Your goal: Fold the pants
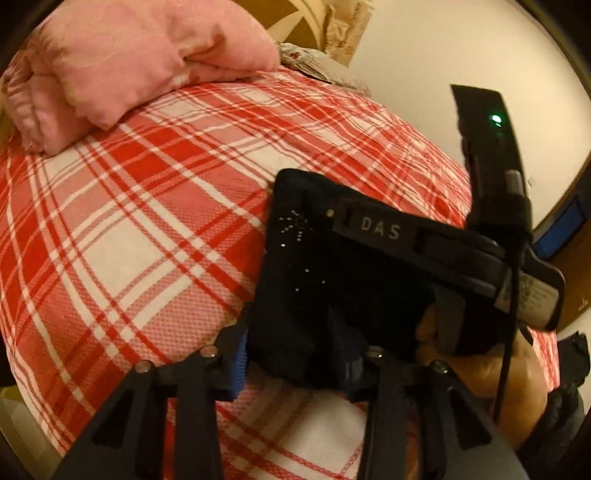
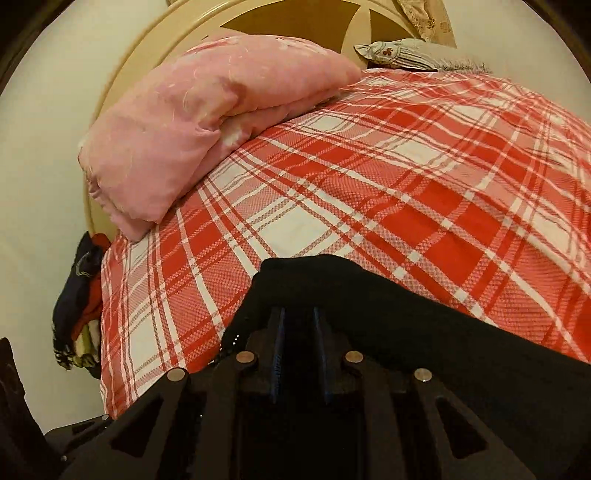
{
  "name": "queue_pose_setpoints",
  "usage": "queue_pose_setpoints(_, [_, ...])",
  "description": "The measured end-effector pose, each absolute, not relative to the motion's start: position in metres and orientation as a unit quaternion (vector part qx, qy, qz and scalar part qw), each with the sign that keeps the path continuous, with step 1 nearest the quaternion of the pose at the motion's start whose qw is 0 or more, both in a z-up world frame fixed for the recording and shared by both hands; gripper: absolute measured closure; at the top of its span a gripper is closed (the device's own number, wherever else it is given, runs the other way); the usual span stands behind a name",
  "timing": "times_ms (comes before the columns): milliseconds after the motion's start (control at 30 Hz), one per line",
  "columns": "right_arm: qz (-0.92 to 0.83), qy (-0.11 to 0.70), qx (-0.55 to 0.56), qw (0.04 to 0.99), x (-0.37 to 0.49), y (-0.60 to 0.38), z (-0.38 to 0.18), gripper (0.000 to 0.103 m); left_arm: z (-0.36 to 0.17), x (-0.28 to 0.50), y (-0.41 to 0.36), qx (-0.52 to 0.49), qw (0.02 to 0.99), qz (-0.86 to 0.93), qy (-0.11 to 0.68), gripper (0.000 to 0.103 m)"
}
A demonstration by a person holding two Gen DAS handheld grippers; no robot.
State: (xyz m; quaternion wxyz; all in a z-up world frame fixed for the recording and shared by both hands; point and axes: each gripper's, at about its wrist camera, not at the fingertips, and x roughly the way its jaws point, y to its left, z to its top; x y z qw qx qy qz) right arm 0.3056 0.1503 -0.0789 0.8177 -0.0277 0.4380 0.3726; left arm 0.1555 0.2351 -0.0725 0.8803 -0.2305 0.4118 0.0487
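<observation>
Black pants (image 1: 303,266), folded into a rectangle with small glints on the cloth, lie on a red and white plaid bed sheet (image 1: 129,240). My left gripper (image 1: 293,360) stands open at their near edge, one finger at the left side and the other over the fabric. From the right, my right gripper (image 1: 343,221), held by a hand (image 1: 517,373), reaches across the top of them. In the right wrist view my right gripper (image 2: 298,325) is shut on the near edge of the pants (image 2: 406,317), dark cloth between its narrow fingers.
A folded pink quilt (image 1: 129,62) (image 2: 207,122) lies at the head of the bed below a cream headboard (image 2: 295,22). A grey patterned pillow (image 2: 406,55) sits beside it. Dark and red clothes (image 2: 79,302) hang off the bed's left side. Plaid sheet (image 2: 369,184) stretches between quilt and pants.
</observation>
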Motion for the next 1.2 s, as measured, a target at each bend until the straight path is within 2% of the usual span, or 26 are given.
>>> queue_pose_setpoints(33, [0.371, 0.437, -0.02, 0.819, 0.304, 0.147, -0.076, 0.088, -0.07, 0.154, 0.236, -0.229, 0.88, 0.05, 0.414, 0.059])
queue_pose_setpoints(133, [0.384, 0.405, 0.066, 0.827, 0.286, 0.114, -0.052, 0.087, -0.061, 0.144, 0.238, -0.198, 0.888, 0.08, 0.407, 0.044])
queue_pose_setpoints(333, [0.307, 0.354, 0.031, 0.883, 0.228, 0.034, -0.014, 0.085, -0.036, 0.134, 0.239, -0.178, 0.905, 0.094, 0.376, 0.042])
queue_pose_setpoints(400, [0.259, 0.353, 0.023, 0.899, 0.215, 0.005, -0.015, 0.085, -0.032, 0.138, 0.226, -0.156, 0.911, 0.082, 0.372, 0.026])
queue_pose_setpoints(533, [0.186, 0.382, 0.002, 0.905, 0.198, -0.042, -0.038, 0.085, -0.033, 0.155, 0.194, -0.109, 0.916, 0.067, 0.381, 0.026])
queue_pose_setpoints(633, [0.191, 0.403, 0.03, 0.895, 0.194, -0.06, -0.056, 0.085, -0.04, 0.167, 0.18, -0.094, 0.907, 0.059, 0.406, 0.026])
queue_pose_setpoints(767, [0.186, 0.403, 0.046, 0.895, 0.182, -0.064, -0.048, 0.085, -0.043, 0.162, 0.167, -0.055, 0.902, 0.065, 0.424, 0.026])
queue_pose_setpoints(833, [0.189, 0.388, 0.076, 0.899, 0.172, -0.067, -0.04, 0.085, -0.039, 0.152, 0.165, -0.048, 0.905, 0.07, 0.417, 0.021])
queue_pose_setpoints(900, [0.179, 0.369, 0.127, 0.903, 0.159, -0.076, -0.03, 0.076, -0.035, 0.145, 0.166, -0.047, 0.908, 0.077, 0.409, 0.011])
queue_pose_setpoints(967, [0.162, 0.367, 0.176, 0.899, 0.151, -0.082, -0.027, 0.028, -0.032, 0.139, 0.166, -0.044, 0.91, 0.086, 0.402, 0.011])
queue_pose_setpoints(1000, [0.151, 0.366, 0.198, 0.897, 0.145, -0.086, -0.028, 0.022, -0.031, 0.137, 0.164, -0.042, 0.911, 0.089, 0.401, 0.011])
queue_pose_setpoints(1200, [0.115, 0.4, 0.16, 0.895, 0.125, -0.074, -0.036, 0.022, -0.034, 0.125, 0.151, -0.012, 0.907, 0.088, 0.412, 0.009])
